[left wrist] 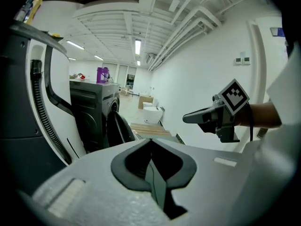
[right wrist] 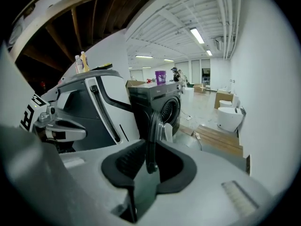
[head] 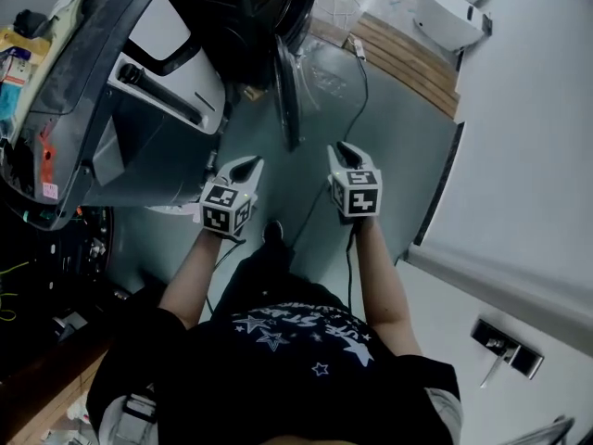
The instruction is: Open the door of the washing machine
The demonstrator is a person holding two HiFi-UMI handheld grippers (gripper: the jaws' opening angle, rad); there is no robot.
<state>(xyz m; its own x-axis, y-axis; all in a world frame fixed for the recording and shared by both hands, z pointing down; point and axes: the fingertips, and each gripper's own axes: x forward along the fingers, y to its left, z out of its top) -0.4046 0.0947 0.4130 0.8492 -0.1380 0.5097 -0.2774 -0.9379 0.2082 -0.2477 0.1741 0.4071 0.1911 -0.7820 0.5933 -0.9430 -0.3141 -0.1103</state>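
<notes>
The washing machine [head: 243, 26] stands ahead of you with its door [head: 287, 95] swung out, edge-on toward you, so the opening looks done. That is likely why you hold both tools well back from it. Your left gripper [head: 248, 165] has its jaws pressed together on nothing, and your right gripper [head: 345, 149] has them slightly parted and empty.

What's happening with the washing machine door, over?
Grey left gripper shut, empty. Grey right gripper slightly open, empty. Both held clear of the dark round washing machine door, which hangs open. Nothing blocking.
</notes>
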